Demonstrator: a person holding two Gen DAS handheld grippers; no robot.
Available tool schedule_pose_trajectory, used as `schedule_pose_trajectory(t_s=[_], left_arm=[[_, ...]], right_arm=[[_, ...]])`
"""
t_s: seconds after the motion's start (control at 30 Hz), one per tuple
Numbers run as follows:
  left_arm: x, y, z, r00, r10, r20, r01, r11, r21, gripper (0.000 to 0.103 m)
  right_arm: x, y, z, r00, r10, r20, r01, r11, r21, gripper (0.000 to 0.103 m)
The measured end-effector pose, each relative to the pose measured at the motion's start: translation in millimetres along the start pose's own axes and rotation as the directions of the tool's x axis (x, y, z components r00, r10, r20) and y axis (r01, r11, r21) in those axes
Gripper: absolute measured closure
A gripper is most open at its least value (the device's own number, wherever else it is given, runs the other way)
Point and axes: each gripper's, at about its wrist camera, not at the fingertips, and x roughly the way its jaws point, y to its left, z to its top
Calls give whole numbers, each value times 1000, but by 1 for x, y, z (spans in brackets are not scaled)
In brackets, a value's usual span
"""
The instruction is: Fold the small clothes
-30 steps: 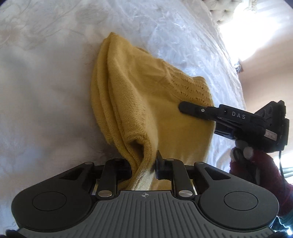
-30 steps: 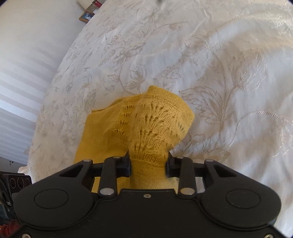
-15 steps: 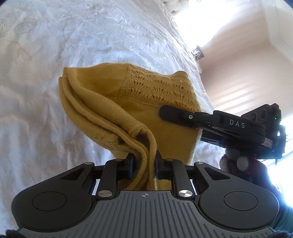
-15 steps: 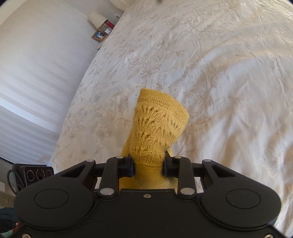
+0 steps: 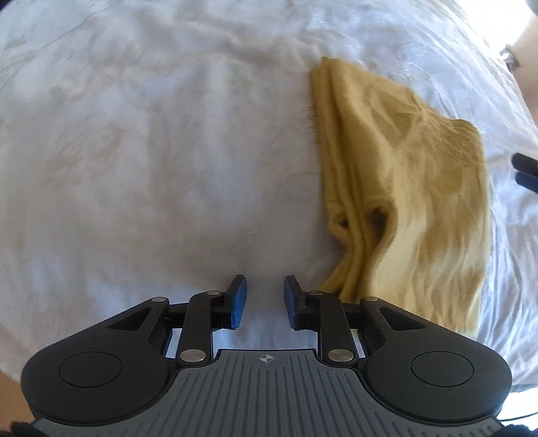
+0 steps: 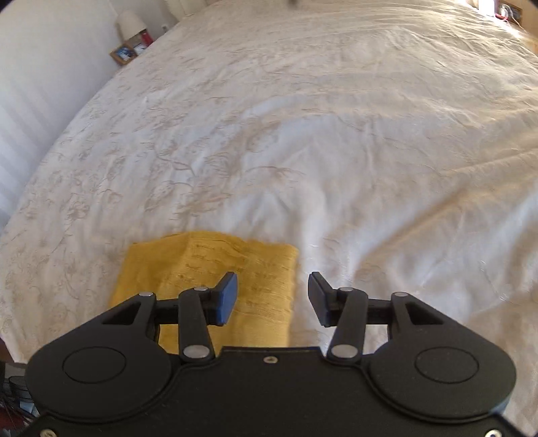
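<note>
A folded mustard-yellow knit garment (image 5: 403,188) lies flat on the white bedspread (image 5: 151,151), to the right of my left gripper (image 5: 264,301), which is open and empty just beside its near left corner. In the right wrist view the garment (image 6: 208,269) lies low and left, partly under my right gripper (image 6: 272,299), which is open and empty above its right edge. The right gripper's fingertips (image 5: 526,171) show at the right edge of the left wrist view.
The white embroidered bedspread (image 6: 302,134) stretches far ahead. A bedside shelf with a framed photo (image 6: 124,53) and a lamp (image 6: 129,22) stands at the far left by the wall.
Both grippers have let go of the yellow garment and opened. The garment, held up before, now lies folded flat on the bed. The left gripper has moved to its left.
</note>
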Motion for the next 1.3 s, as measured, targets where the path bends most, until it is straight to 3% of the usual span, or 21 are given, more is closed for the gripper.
schedule_pose_trajectory(t_s=[0.07, 0.17, 0.23, 0.3, 0.33, 0.37, 0.63, 0.77, 0.93, 0.97, 1.03, 1.3], left_arm=[[-16, -1, -6, 997, -2, 74, 5, 999, -32, 78], [-38, -21, -1, 979, 1, 203, -6, 1000, 26, 63], [-48, -40, 5, 958, -26, 287, 6, 997, 72, 51], [-50, -60, 15, 939, -51, 339, 13, 993, 114, 37], [-48, -72, 21, 935, -60, 349, 12, 990, 137, 35], [-47, -80, 26, 934, -69, 351, 13, 987, 158, 34], [-11, -114, 57, 953, -56, 297, -34, 957, 288, 21], [5, -98, 72, 965, -47, 256, -25, 962, 271, 15], [32, -73, 89, 984, 18, 175, -61, 968, 242, 6], [36, -66, 91, 987, 5, 162, -42, 973, 227, 0], [40, -53, 95, 989, -30, 142, 1, 979, 204, 0], [42, -46, 94, 989, -62, 137, 32, 976, 214, 0]], right_arm=[[-9, -6, -7, 1000, 20, 16, -19, 1000, -17, 27], [-9, -3, -16, 1000, 14, 6, -14, 995, -94, 27], [-4, 1, -20, 1000, 8, -3, -8, 991, -133, 26], [1, 6, -21, 1000, 4, -2, -4, 987, -160, 23], [4, 7, -22, 1000, 3, -6, -4, 984, -177, 17], [6, 7, -23, 1000, 2, -10, -4, 981, -192, 9], [31, 11, -14, 999, -27, -39, 19, 982, -186, 1], [50, 10, -10, 995, -63, -78, 50, 985, -164, 1], [85, 2, -7, 980, -108, -168, 84, 986, -144, 1], [91, -1, -6, 977, -105, -186, 82, 989, -125, 1], [99, -7, -5, 973, -99, -208, 82, 993, -89, 1], [109, -14, -2, 971, -107, -215, 105, 994, -22, 0]])
